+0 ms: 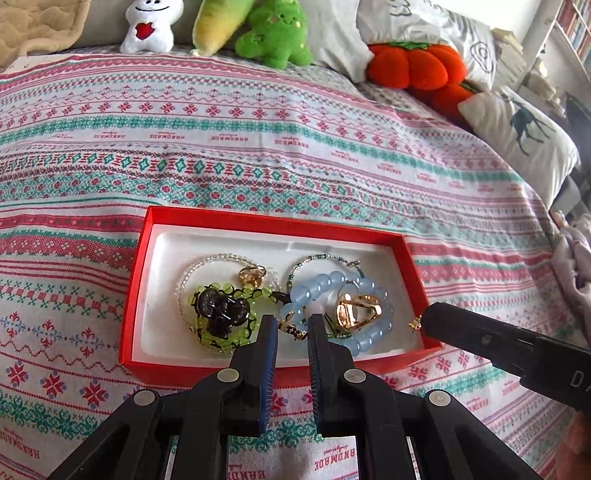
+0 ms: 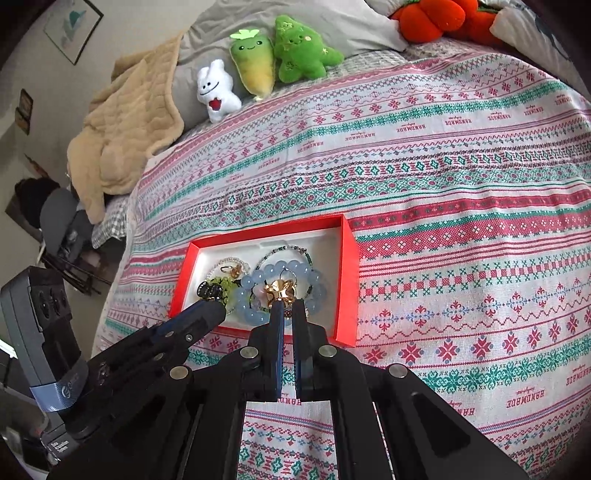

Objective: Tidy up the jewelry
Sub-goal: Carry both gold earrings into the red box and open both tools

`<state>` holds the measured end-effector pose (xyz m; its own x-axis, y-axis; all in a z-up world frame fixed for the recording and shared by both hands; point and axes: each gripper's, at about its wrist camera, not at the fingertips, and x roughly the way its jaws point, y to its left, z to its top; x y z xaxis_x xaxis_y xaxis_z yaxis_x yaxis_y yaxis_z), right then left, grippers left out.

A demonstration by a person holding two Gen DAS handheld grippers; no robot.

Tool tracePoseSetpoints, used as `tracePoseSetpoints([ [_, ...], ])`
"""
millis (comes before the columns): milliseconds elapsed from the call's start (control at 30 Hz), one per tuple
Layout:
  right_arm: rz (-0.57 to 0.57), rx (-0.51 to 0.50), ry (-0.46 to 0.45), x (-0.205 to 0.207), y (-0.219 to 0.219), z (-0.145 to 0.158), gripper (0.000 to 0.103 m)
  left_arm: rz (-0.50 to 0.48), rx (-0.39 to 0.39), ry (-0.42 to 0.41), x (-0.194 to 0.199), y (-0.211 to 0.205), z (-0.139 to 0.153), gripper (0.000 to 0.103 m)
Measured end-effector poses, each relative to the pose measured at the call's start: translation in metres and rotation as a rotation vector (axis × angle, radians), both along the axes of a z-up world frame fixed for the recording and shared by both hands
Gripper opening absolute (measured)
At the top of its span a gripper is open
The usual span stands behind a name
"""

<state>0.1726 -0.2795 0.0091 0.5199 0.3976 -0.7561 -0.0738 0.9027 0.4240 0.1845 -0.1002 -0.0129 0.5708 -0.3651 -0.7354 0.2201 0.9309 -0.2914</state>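
A red box (image 1: 147, 254) with a white lining lies on the bed; it also shows in the right wrist view (image 2: 349, 280). It holds a blue bead bracelet (image 1: 325, 284), a green bead bracelet (image 1: 221, 295) with a black clip (image 1: 221, 308), clear and green thin bead strands, and gold pieces (image 1: 356, 312). My left gripper (image 1: 291, 325) hovers over the box's near side, jaws slightly apart, with a small gold and dark piece (image 1: 293, 329) between them. My right gripper (image 2: 290, 308) is nearly shut on a small gold piece (image 2: 281, 291), seen at its tip (image 1: 415, 324) over the box's right edge.
The bed has a patterned red, green and white cover (image 1: 295, 155). Plush toys (image 1: 273, 33) and pillows (image 1: 517, 129) line the far edge. A tan blanket (image 2: 122, 133) lies at the bed's left corner. A dark chair and a device (image 2: 37, 314) are at the left.
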Motion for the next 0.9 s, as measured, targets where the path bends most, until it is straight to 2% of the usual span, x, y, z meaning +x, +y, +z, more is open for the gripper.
tracePoseSetpoints([
  [167, -0.004, -0.010, 0.013, 0.005, -0.001, -0.006, 0.004, 0.003, 0.024, -0.003, 0.004, -0.003, -0.003, 0.013],
  [200, -0.004, -0.012, 0.014, 0.006, -0.001, -0.007, 0.004, 0.002, 0.031, -0.003, 0.005, -0.003, -0.003, 0.015],
  [267, -0.003, -0.018, 0.015, 0.006, -0.002, -0.008, 0.004, 0.001, 0.041, -0.009, 0.005, -0.004, -0.002, 0.026],
  [333, -0.003, -0.019, 0.016, 0.007, -0.002, -0.009, 0.004, -0.001, 0.051, -0.013, 0.004, -0.005, -0.002, 0.030],
  [667, 0.003, -0.028, 0.031, 0.009, 0.000, -0.008, 0.007, -0.018, 0.106, -0.031, -0.008, -0.005, 0.004, 0.044],
  [900, 0.006, -0.054, 0.009, -0.003, -0.001, 0.003, 0.040, -0.016, 0.139, -0.042, -0.027, -0.003, 0.016, 0.063],
])
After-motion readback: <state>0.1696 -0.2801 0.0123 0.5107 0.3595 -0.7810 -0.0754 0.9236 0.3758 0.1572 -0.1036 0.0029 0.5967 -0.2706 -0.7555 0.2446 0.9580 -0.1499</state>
